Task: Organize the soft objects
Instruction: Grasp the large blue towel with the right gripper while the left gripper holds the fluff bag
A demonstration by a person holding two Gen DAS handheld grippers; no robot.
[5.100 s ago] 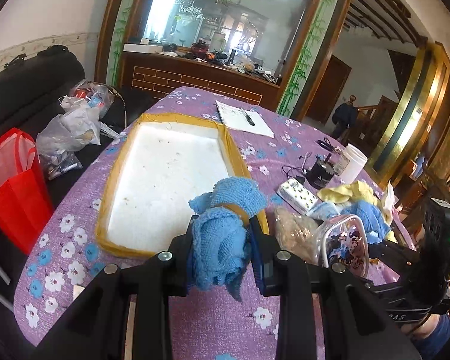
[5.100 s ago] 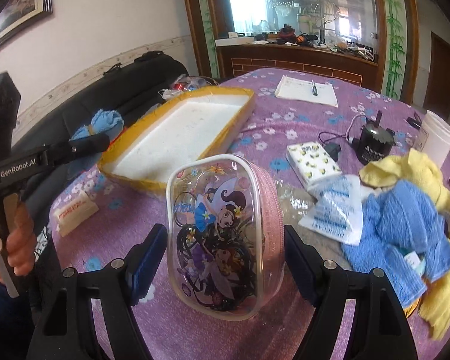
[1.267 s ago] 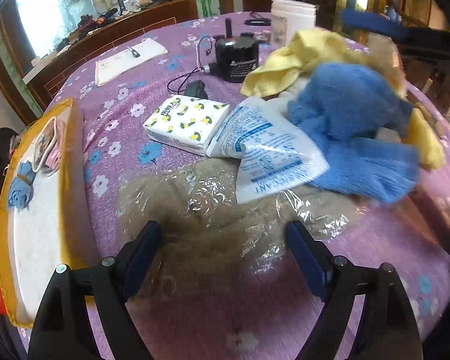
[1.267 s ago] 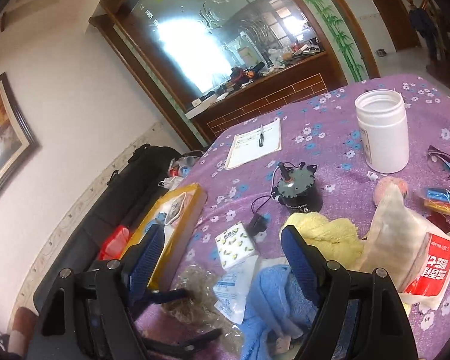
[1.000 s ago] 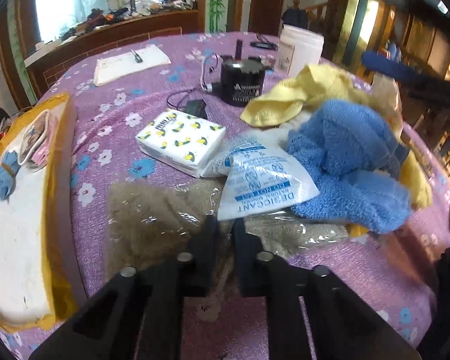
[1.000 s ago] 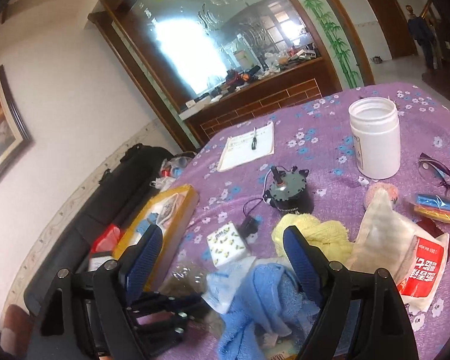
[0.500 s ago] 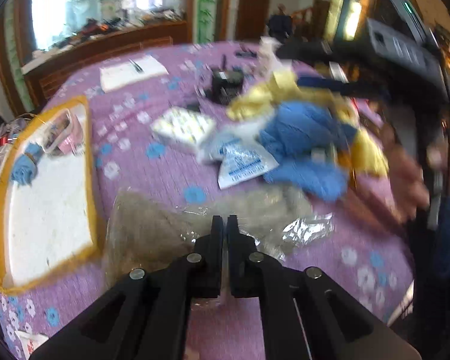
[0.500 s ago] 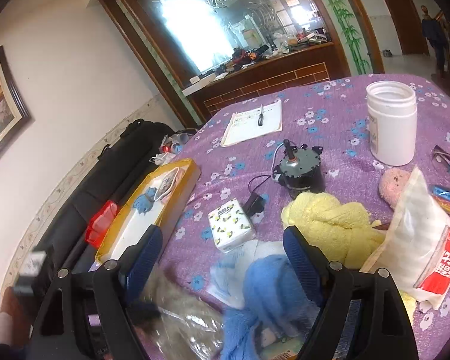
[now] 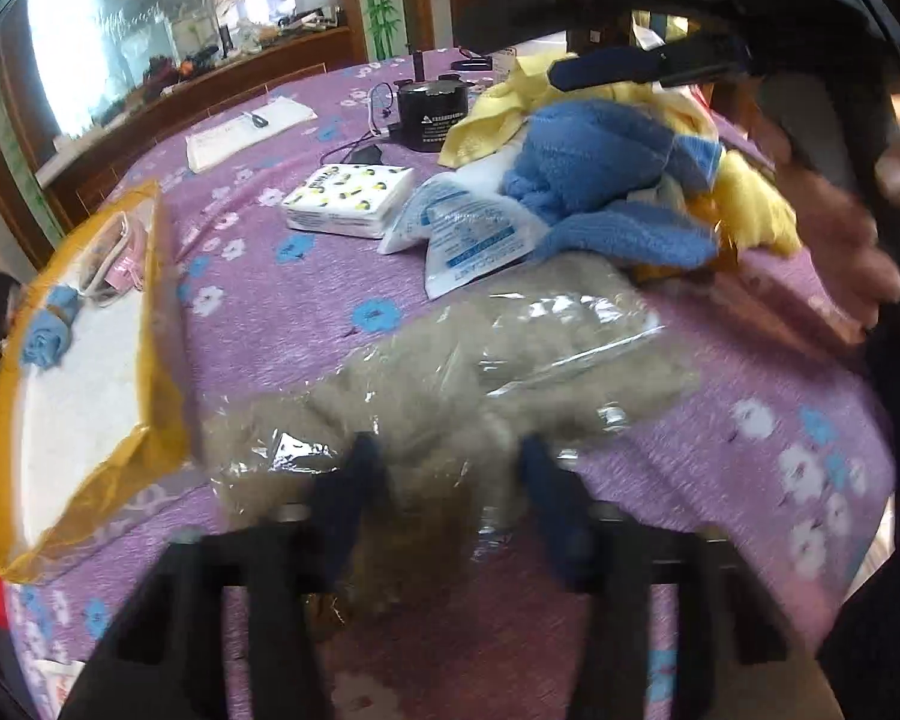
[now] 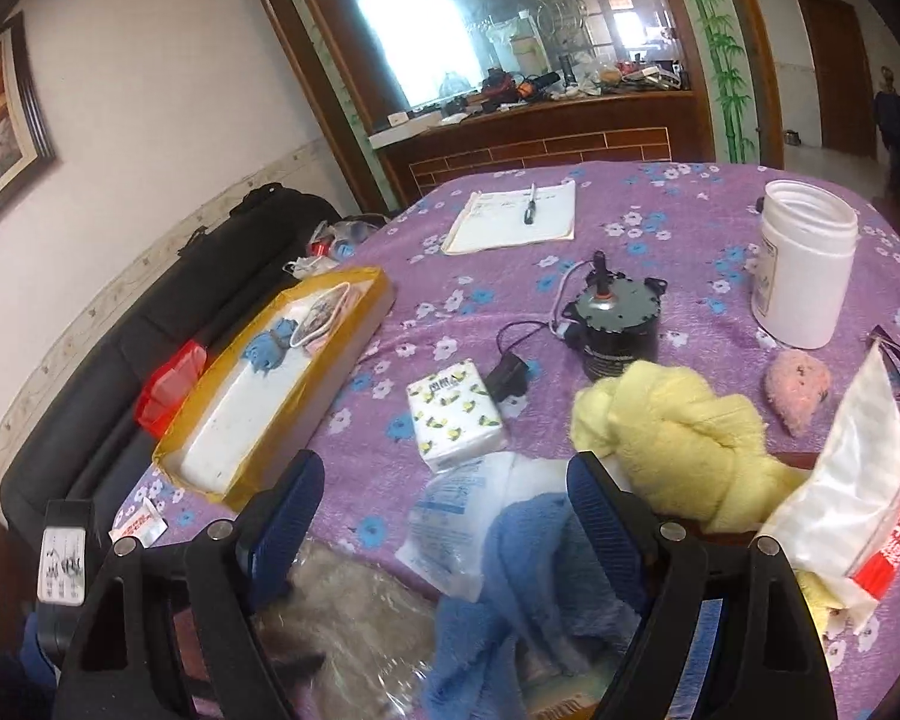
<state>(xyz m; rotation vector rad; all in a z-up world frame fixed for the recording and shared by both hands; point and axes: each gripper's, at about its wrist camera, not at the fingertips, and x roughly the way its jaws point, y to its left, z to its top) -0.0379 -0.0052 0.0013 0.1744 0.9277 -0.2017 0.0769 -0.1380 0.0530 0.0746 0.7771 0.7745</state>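
A brown fluffy thing in a clear plastic bag [image 9: 450, 372] lies on the purple cloth beside the yellow-rimmed foam tray [image 9: 162, 360]. My left gripper [image 9: 450, 498] is blurred; its jaws are opening, with the bag's near end between them. In the tray lie a rolled blue cloth [image 9: 48, 336] and a clear pink pouch [image 9: 114, 252]. My right gripper [image 10: 444, 480] stands open just above the blue towel [image 10: 540, 570], holding nothing. A yellow towel [image 10: 672, 438] lies to its right. A hand [image 9: 822, 228] holds that gripper.
A desiccant packet [image 10: 450, 522] and a tissue pack [image 10: 456, 414] lie ahead of the blue towel. Farther back are a black motor with a cable [image 10: 615, 324], a white jar [image 10: 804, 264] and a notepad [image 10: 516, 216]. A white and red bag [image 10: 858, 510] is at the right.
My left gripper shut on the bag's edge and pulled it toward the tray; now its jaws have parted. My right gripper has sunk toward the blue towel, still open.
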